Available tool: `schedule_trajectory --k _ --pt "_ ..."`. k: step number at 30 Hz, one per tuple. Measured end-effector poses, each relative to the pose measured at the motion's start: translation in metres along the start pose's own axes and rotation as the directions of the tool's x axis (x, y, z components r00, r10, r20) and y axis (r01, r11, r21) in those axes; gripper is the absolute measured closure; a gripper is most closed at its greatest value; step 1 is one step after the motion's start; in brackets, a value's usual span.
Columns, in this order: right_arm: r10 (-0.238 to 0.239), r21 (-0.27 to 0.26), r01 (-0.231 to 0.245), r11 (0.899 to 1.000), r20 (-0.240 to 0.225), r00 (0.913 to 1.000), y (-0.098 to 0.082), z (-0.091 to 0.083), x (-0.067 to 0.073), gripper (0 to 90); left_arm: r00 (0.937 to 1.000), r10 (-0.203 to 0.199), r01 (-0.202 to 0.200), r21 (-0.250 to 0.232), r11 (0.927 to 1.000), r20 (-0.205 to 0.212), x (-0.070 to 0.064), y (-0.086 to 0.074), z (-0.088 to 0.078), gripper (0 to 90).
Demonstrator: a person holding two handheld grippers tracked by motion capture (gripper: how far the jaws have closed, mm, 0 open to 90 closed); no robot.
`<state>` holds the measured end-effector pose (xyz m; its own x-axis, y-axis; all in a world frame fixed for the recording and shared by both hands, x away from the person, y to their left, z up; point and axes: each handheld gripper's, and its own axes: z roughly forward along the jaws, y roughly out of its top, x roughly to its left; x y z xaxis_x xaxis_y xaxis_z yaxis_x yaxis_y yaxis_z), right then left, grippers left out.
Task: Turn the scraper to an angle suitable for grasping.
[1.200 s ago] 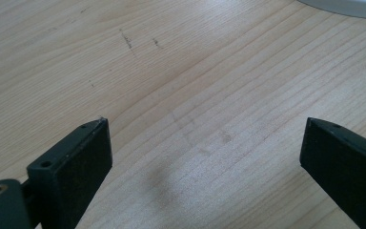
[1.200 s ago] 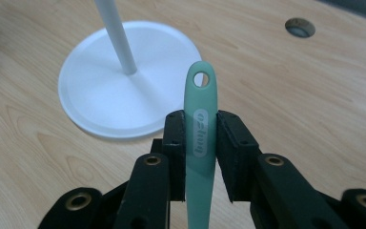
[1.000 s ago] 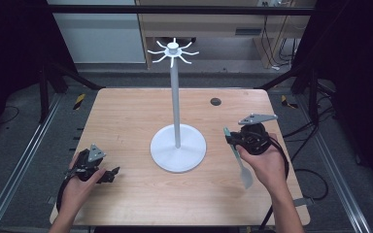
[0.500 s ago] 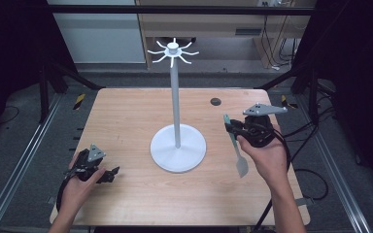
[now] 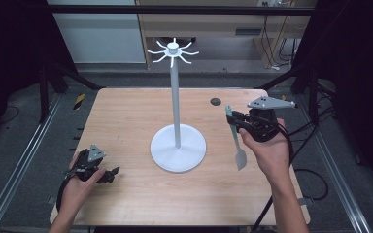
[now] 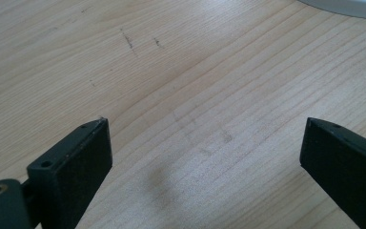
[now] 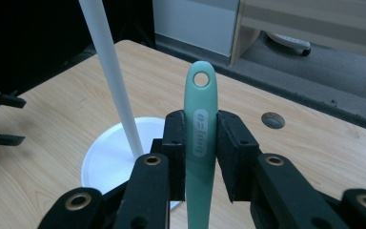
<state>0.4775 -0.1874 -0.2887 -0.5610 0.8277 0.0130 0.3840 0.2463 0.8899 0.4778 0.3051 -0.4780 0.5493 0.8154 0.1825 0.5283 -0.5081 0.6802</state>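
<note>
Right gripper view puts your right gripper [image 7: 201, 157] with its jaws clamped on the green handle of the spatula [image 7: 200, 138], hanging hole up and clear of the pads. Blade [image 5: 241, 158] dangles above the table [image 5: 126, 121], just beside the white stand [image 5: 177, 145]. A loose pinch could let it swivel or slip, or clip the pole. Your left gripper [image 6: 205, 157] rests wide open, holding nothing.

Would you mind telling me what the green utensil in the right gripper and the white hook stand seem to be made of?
Green utensil: probably plastic or silicone; matte mint handle with a moulded hanging hole and embossed oval, greyer blade below.
White hook stand: likely painted metal; thin straight pole, flat round base, even satin white. Plastic cannot be excluded.
</note>
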Motion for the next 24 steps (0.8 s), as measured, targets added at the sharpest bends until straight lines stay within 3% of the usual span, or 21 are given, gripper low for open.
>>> schedule_trajectory --k 13,24 --pt "-0.008 -0.067 0.007 0.998 -0.01 0.9999 0.019 -0.01 0.009 74.4 1.0 -0.003 0.003 -0.002 1.0 0.0 0.0 0.0 0.0 3.3" --pt "-0.023 -0.078 0.023 0.997 -0.004 0.9997 0.03 -0.013 0.012 74.4 1.0 -0.001 0.001 0.004 1.0 0.002 0.0 0.0 0.001 3.3"
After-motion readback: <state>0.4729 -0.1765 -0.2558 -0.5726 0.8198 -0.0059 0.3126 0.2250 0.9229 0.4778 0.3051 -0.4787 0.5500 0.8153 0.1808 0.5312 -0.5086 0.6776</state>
